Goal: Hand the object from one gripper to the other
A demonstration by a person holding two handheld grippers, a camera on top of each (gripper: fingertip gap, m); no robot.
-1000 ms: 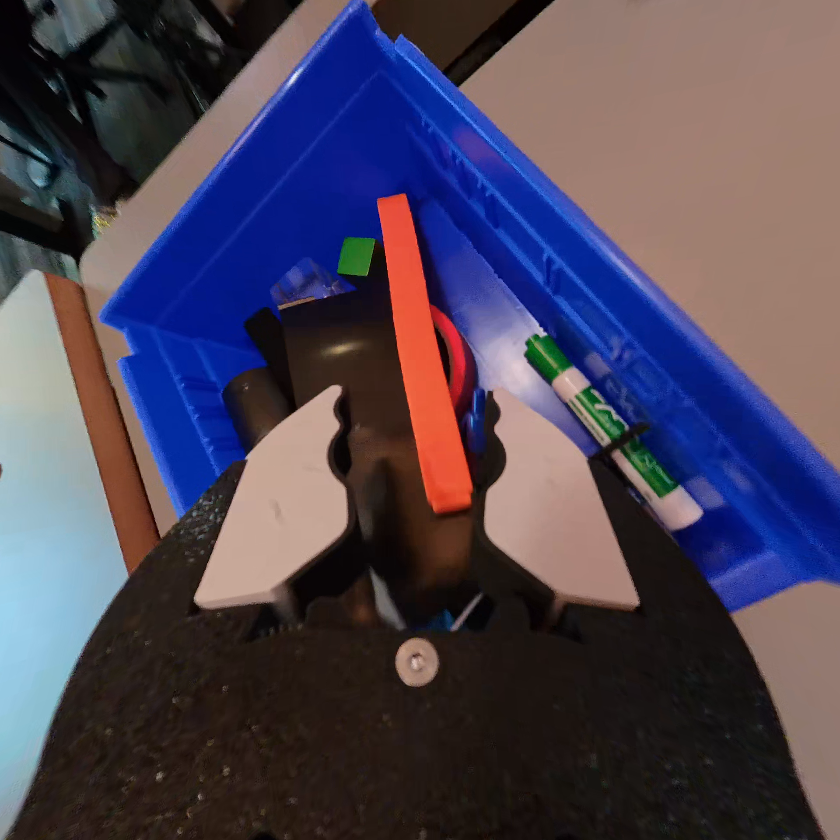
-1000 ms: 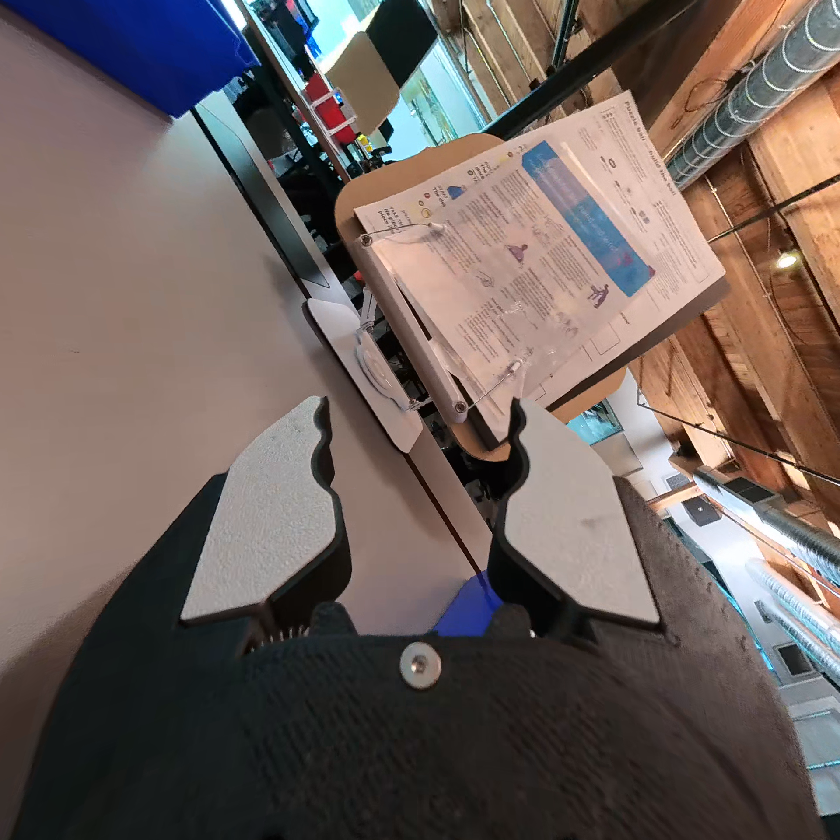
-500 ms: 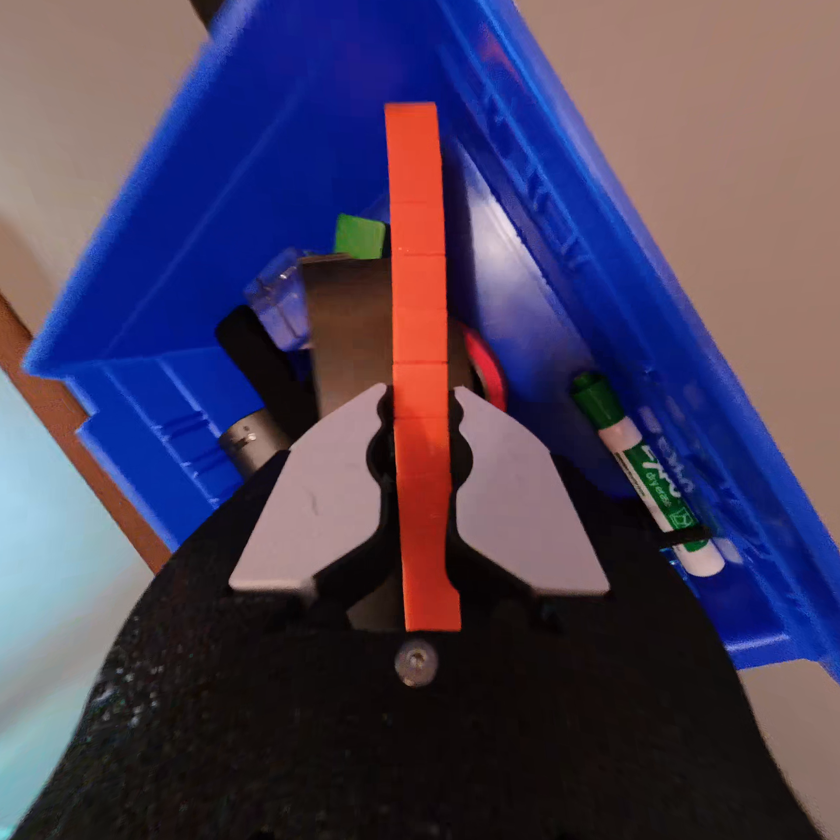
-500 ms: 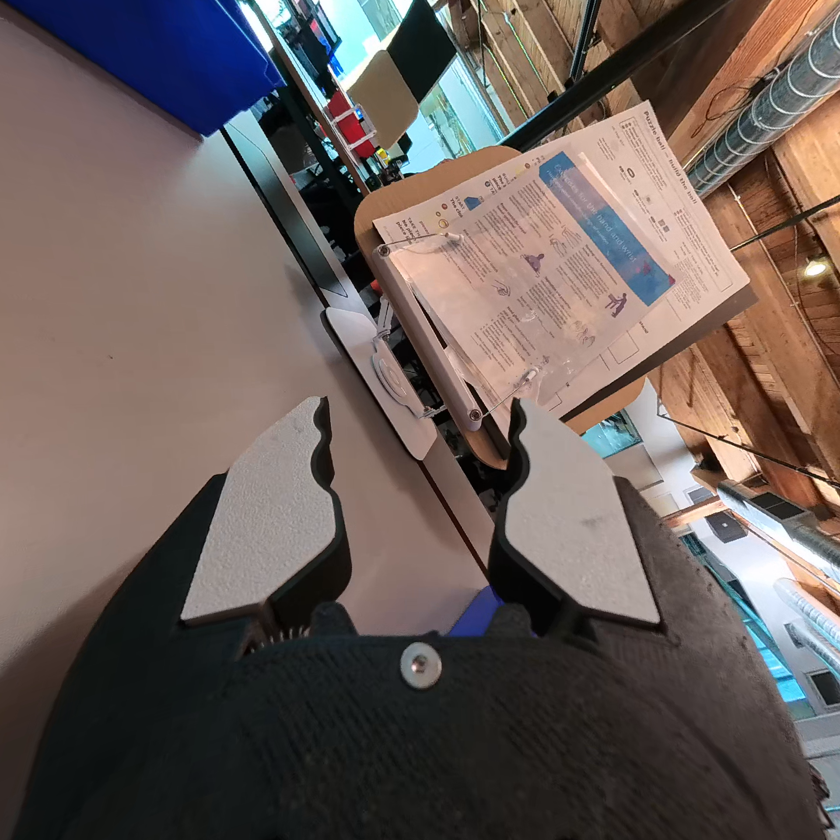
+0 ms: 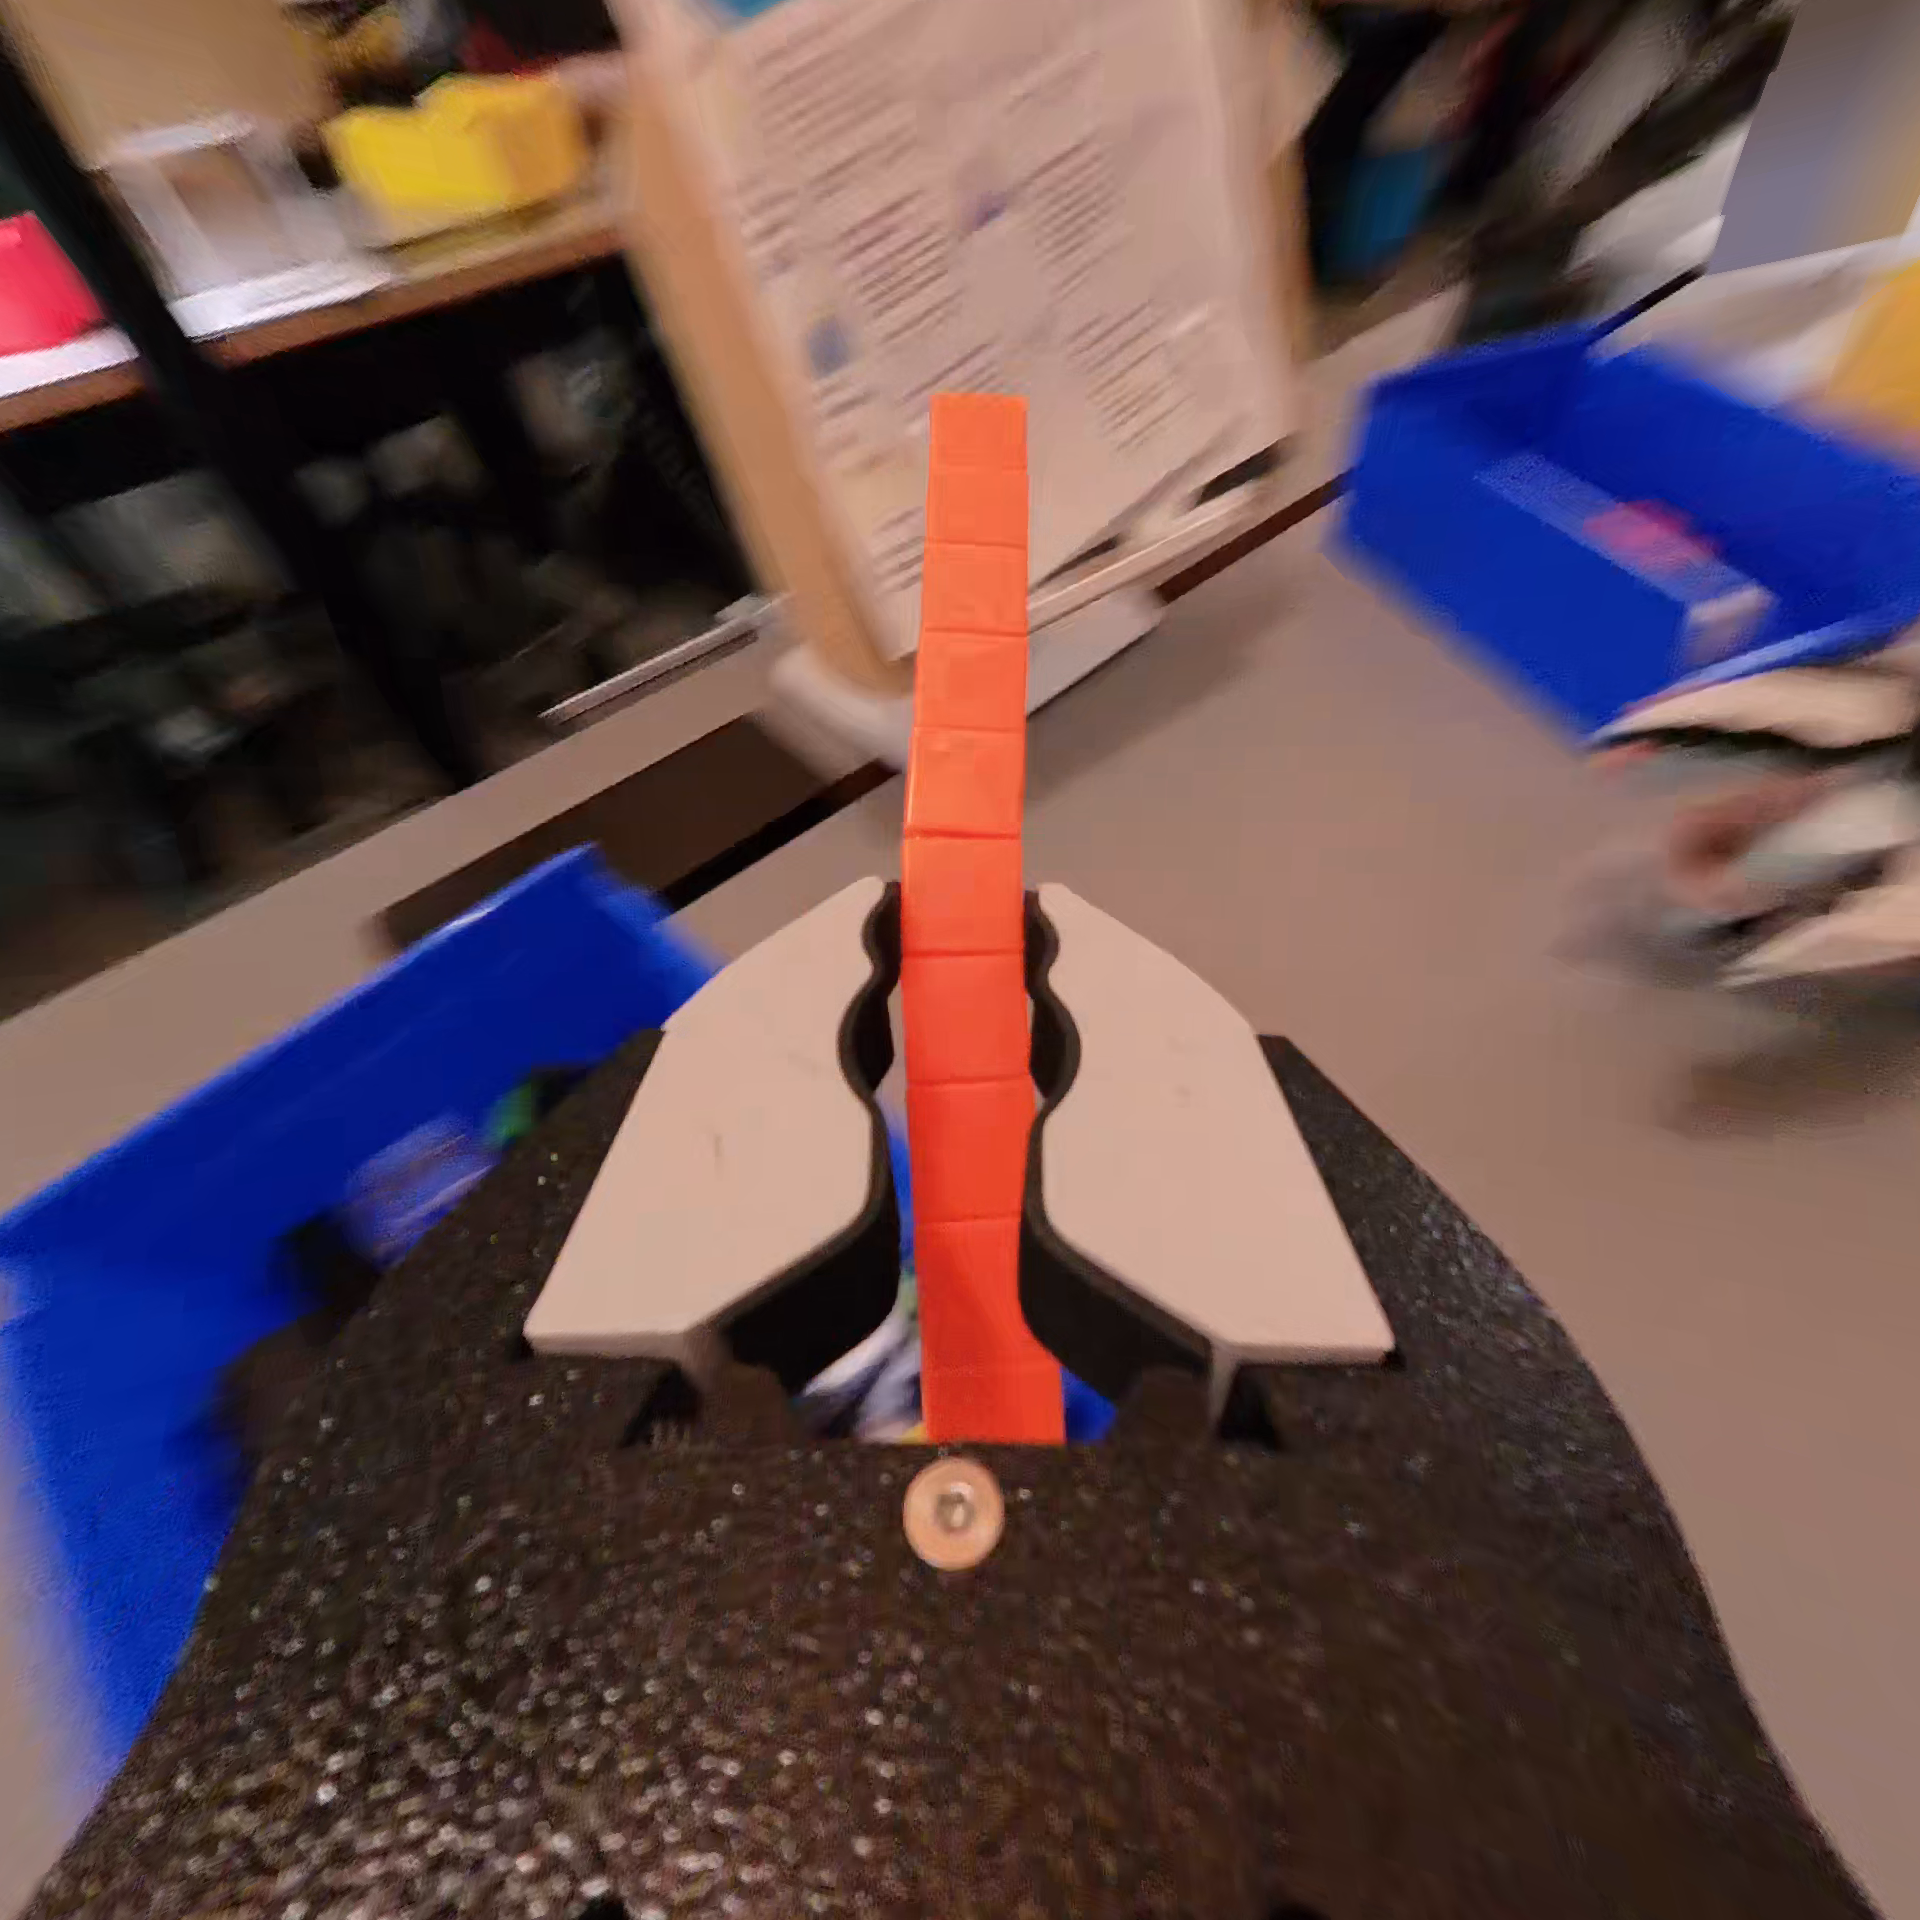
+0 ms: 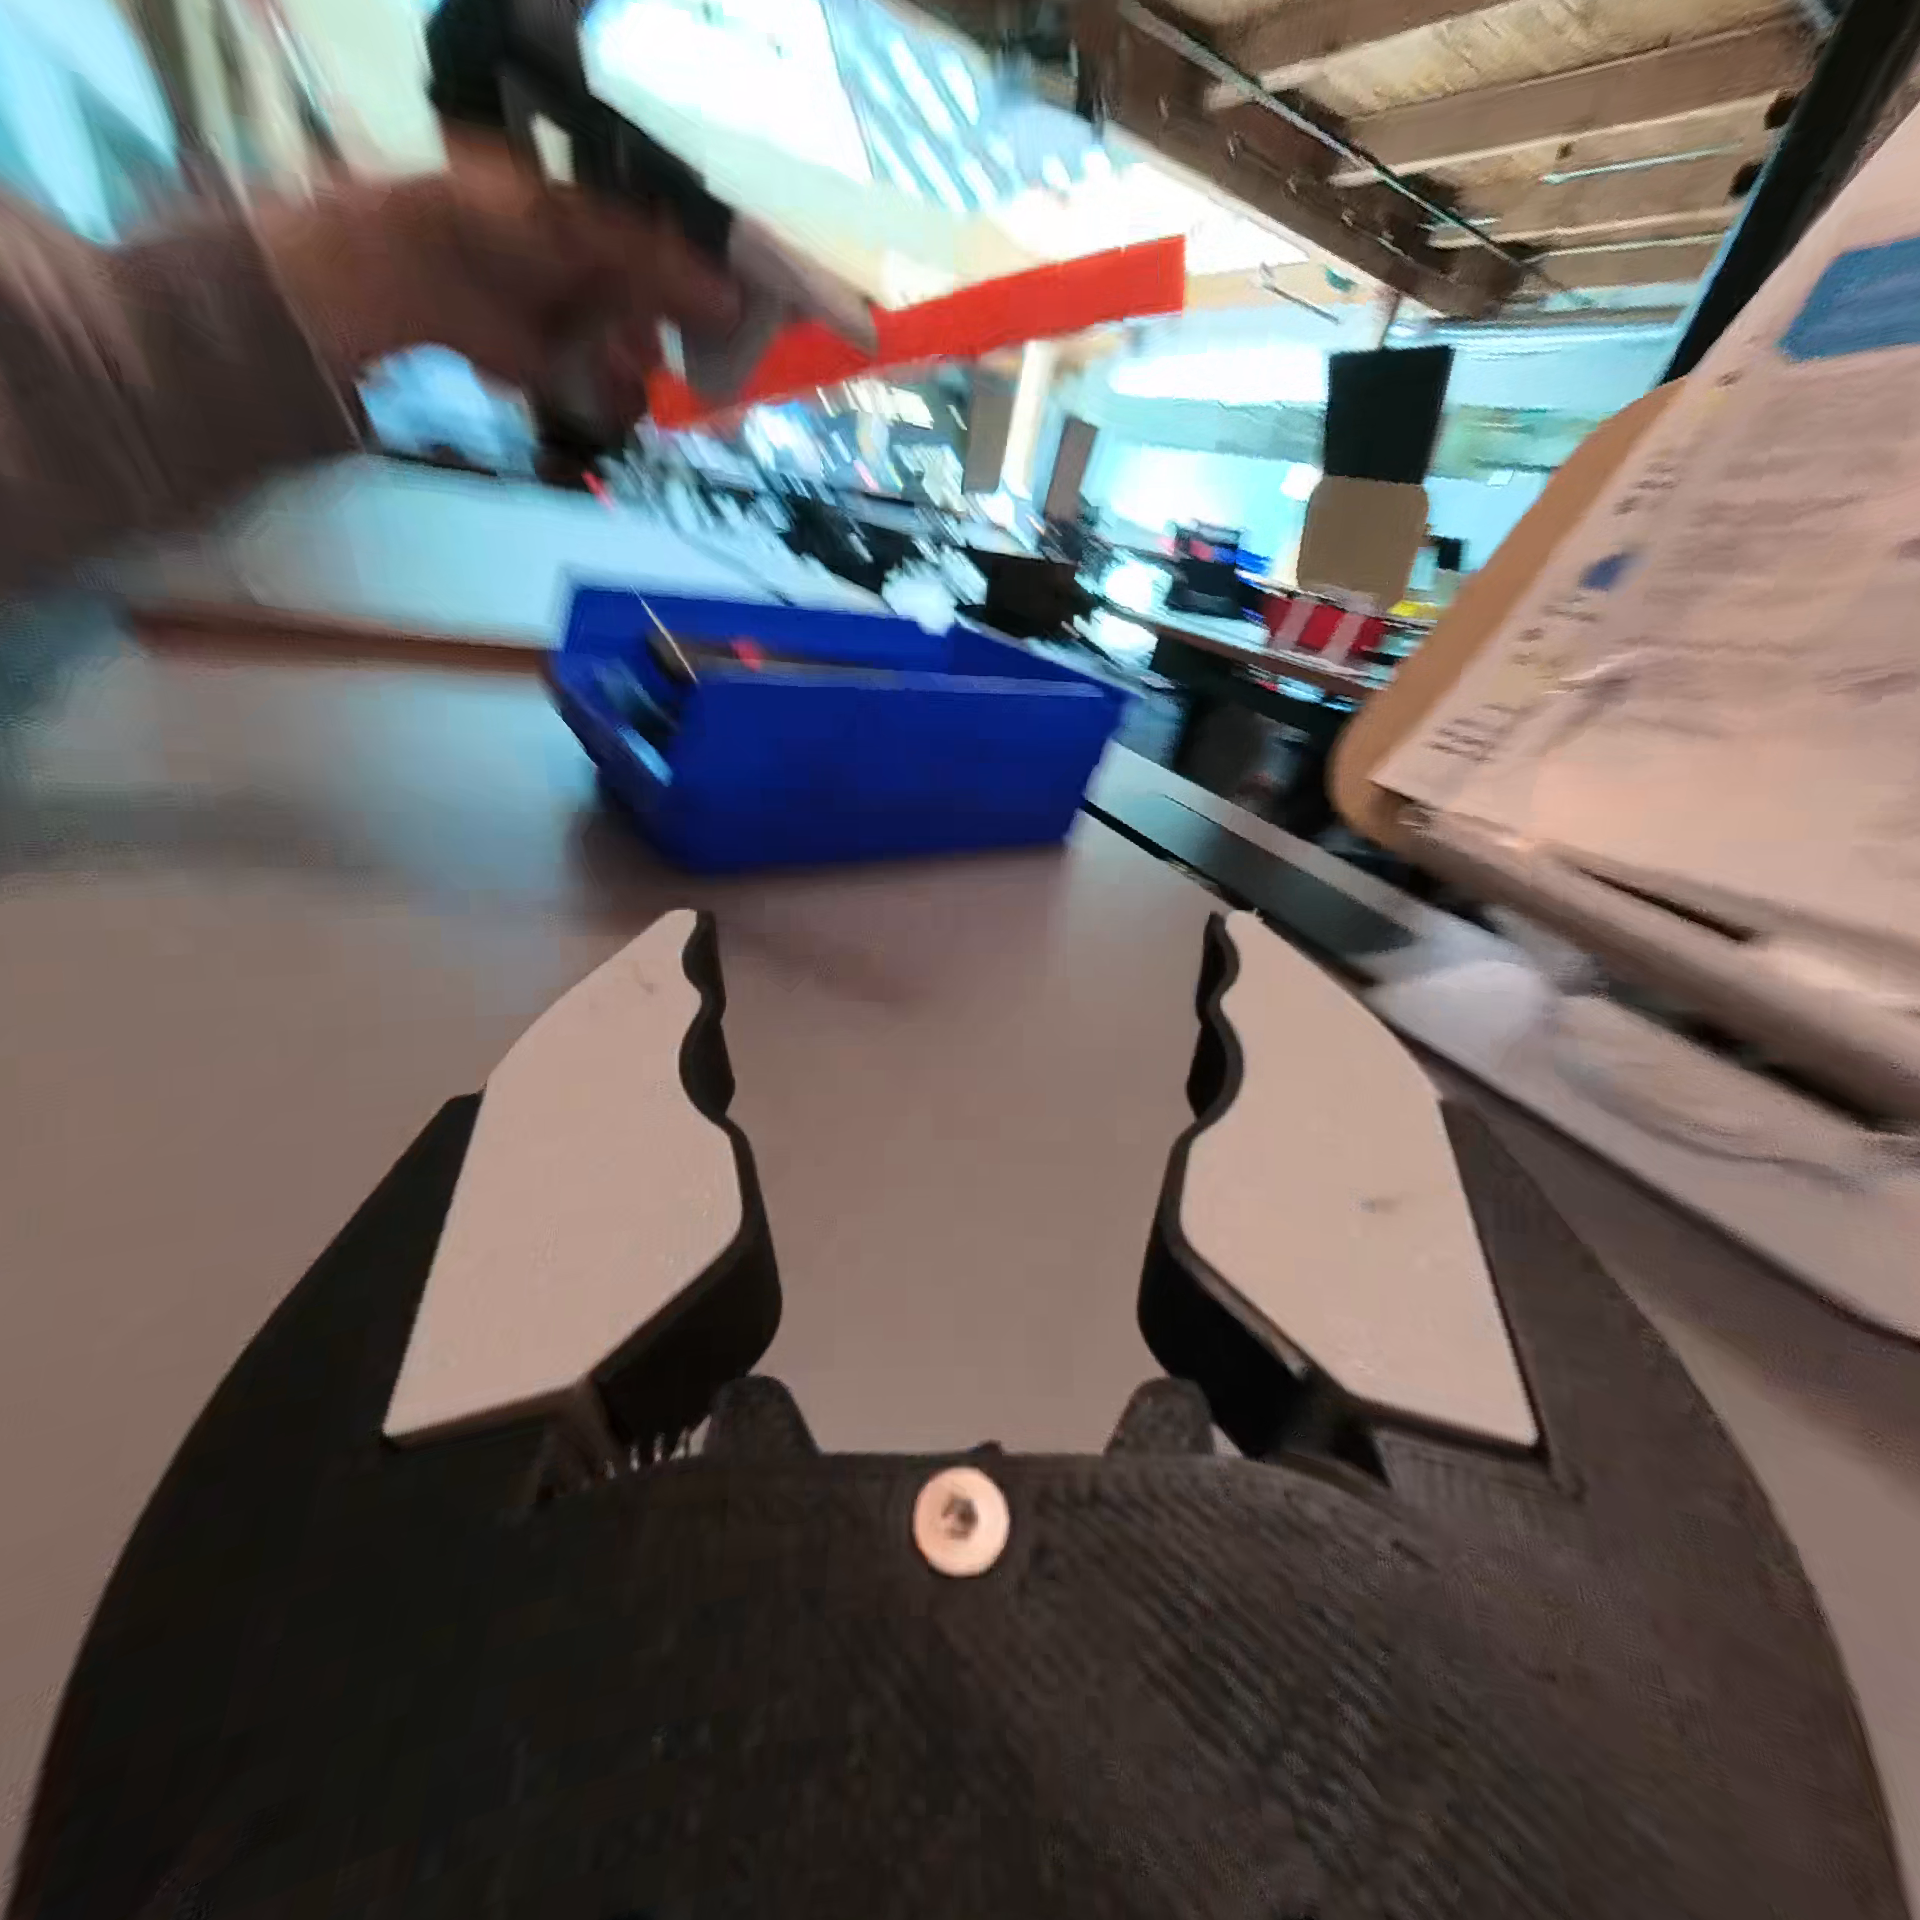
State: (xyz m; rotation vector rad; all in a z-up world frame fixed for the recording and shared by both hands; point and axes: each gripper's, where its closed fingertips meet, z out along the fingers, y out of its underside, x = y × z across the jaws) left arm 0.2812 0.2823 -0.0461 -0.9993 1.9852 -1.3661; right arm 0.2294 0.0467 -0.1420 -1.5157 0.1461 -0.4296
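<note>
Left wrist view: the left hand-held gripper (image 5: 961, 904) is clamped on an orange segmented strip (image 5: 971, 665). The two grey fingers (image 5: 748, 1132) press against the strip's narrow sides near its lower third. The strip's long axis runs forward along the fingers, away from the camera; its free end points ahead towards a blurred document stand (image 5: 997, 301), and its near end sits between the finger bases. The strip is almost straight, with a slight kink at the near end. A blue bin (image 5: 312, 1049) lies below and to the left of the gripper on the grey tabletop (image 5: 1299, 831); a second blue bin (image 5: 1621, 520) stands farther off to the right.

Right wrist view: the right hand-held gripper (image 6: 961, 920) has its jaws apart with nothing between them, above the tabletop (image 6: 312, 935). The left gripper (image 6: 727, 281), blurred, is in the upper left, raised above the tabletop and well apart from the right one. The strip (image 6: 997, 301) projects from it with its long axis slightly tilted, free end pointing right and a little upward. Below it a blue bin (image 6: 862, 758) rests on the tabletop.
</note>
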